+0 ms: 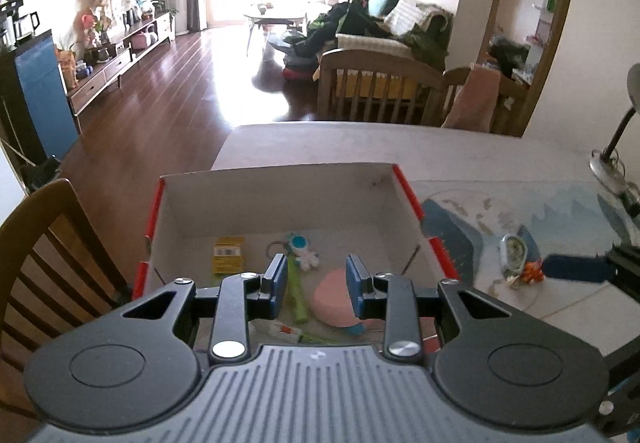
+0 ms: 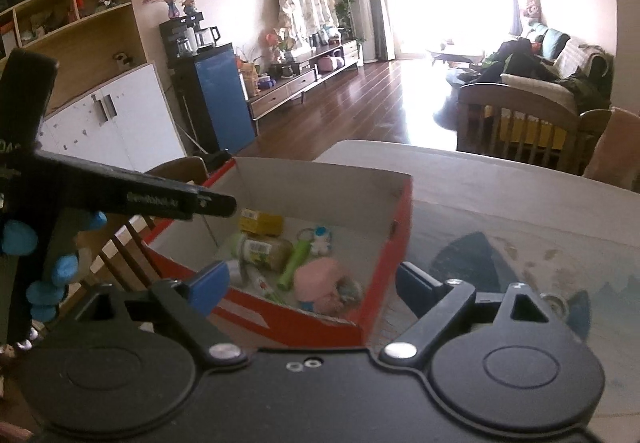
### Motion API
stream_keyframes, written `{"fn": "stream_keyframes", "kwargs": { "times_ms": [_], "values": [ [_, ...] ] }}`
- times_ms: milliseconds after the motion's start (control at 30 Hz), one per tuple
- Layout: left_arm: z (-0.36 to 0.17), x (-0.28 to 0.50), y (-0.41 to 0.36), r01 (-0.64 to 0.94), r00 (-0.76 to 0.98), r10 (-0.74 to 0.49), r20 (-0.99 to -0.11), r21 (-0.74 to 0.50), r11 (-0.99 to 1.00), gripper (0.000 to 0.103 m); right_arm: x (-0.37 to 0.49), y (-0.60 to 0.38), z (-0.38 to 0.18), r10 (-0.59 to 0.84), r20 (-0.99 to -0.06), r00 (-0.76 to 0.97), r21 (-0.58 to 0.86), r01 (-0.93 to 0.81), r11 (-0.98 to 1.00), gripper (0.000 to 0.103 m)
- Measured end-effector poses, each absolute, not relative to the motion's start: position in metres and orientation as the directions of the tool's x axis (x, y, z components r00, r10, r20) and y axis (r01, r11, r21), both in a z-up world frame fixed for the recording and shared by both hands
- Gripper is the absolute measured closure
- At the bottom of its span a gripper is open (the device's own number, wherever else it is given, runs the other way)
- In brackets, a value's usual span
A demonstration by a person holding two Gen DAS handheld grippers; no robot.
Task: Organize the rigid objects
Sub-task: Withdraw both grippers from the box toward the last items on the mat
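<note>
Both tongs empty, the left gripper (image 1: 316, 285) part-spread over the red box (image 1: 408, 191) of small items, the right gripper (image 2: 308, 289) wide just beside it, on a pale table (image 1: 320, 143) facing a sunlit living room.

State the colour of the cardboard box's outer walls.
Red outside, with a plain pale inside; the open cardboard box shows it best in the right wrist view.

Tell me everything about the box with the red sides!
The box is open-topped cardboard, it seems, red outside and plain pale inside. It sits upright on the table at the edge nearest the wooden chair. Inside lie a yellow packet, a green tube, a pink round thing, a jar and a little white-and-blue toy. The left claw hovers open above it.
</note>
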State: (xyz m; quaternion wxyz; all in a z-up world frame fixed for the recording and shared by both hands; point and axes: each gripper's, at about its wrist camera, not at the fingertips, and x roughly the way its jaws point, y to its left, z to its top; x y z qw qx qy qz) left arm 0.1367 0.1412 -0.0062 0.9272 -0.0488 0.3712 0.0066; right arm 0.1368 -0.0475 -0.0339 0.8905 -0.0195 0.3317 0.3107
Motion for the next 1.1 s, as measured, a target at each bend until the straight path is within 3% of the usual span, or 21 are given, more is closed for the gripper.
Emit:
{"fn": "stream_keyframes", "kwargs": {
  "times_ms": [67,100,167,433,533,867,1100],
  "values": [
    [-0.005,0.134,0.132,-0.034,0.731,-0.038,-0.681,-0.093,0.995,0.067,0.135,-0.060,-0.037,0.526,-0.608,0.595,0.172,-0.547,0.819,0.013],
    [-0.006,0.133,0.127,-0.027,0.732,-0.042,-0.680,-0.091,0.996,0.050,0.134,-0.066,-0.040,0.516,-0.611,0.601,0.173,-0.535,0.827,0.013],
    [-0.006,0.131,0.114,-0.014,0.744,-0.048,-0.666,-0.087,0.996,0.033,0.133,-0.080,-0.046,0.495,-0.618,0.611,0.176,-0.506,0.844,0.013],
    [-0.019,0.142,0.059,0.070,0.719,-0.135,-0.682,-0.122,0.990,0.032,0.136,-0.144,-0.069,0.399,-0.651,0.645,0.165,-0.393,0.905,0.013],
    [-0.024,0.151,0.037,0.093,0.705,-0.165,-0.690,-0.140,0.986,0.024,0.139,-0.164,-0.076,0.368,-0.656,0.659,0.138,-0.374,0.917,0.013],
    [-0.047,0.197,-0.021,0.130,0.639,-0.254,-0.726,-0.223,0.966,0.019,0.166,-0.202,-0.104,0.314,-0.676,0.666,0.059,-0.375,0.925,0.014],
    [-0.066,0.227,-0.058,0.143,0.621,-0.243,-0.745,-0.198,0.970,0.003,0.192,-0.218,-0.128,0.299,-0.703,0.646,0.048,-0.376,0.925,0.015]
  ]
}}
